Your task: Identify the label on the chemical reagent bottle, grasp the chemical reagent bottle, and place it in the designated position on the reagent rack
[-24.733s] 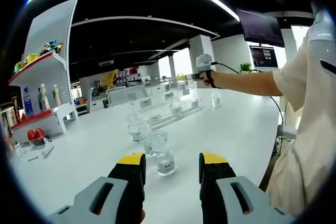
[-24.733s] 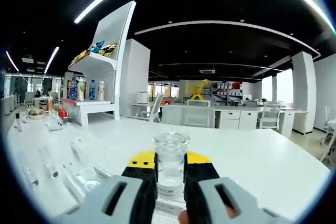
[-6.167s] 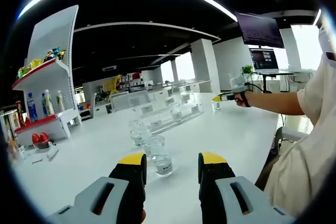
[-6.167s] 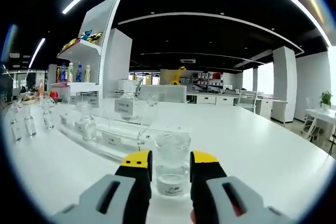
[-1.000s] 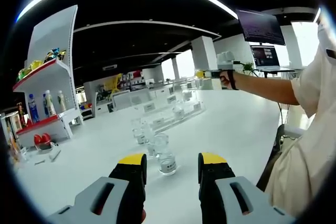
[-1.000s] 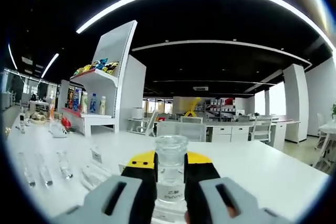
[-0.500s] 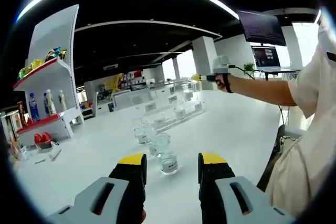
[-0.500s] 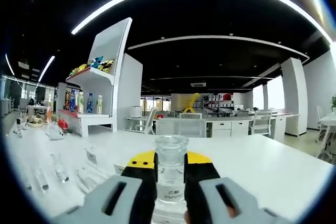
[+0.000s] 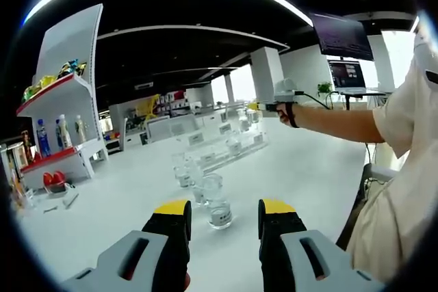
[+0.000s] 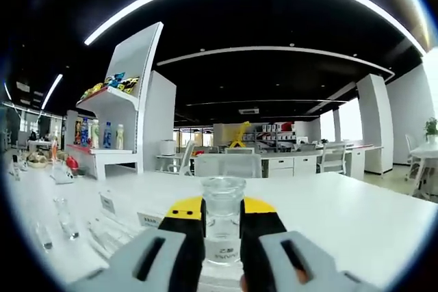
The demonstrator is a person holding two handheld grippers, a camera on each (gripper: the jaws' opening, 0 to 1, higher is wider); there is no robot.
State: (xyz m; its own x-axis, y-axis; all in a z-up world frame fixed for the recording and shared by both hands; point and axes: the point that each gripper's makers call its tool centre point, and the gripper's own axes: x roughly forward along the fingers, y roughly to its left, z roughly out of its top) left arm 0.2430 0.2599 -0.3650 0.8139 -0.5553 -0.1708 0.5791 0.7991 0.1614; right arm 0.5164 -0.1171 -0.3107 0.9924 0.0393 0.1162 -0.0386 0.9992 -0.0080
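Small bottles (image 9: 217, 204) and clear rack (image 9: 229, 147) are crowding mid-table; bare white tabletop (image 9: 308, 169) is lying open rightward.

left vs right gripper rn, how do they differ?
Left gripper is open with nothing between its jaws; right gripper is shut on a reagent bottle. Left sits low over the white table behind loose bottles; right is held out at arm's length. Both have yellow-tipped black jaws.

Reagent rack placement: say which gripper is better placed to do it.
Right. The right gripper already clamps a reagent bottle and reaches toward the rack; the left gripper is open, empty, farther back.
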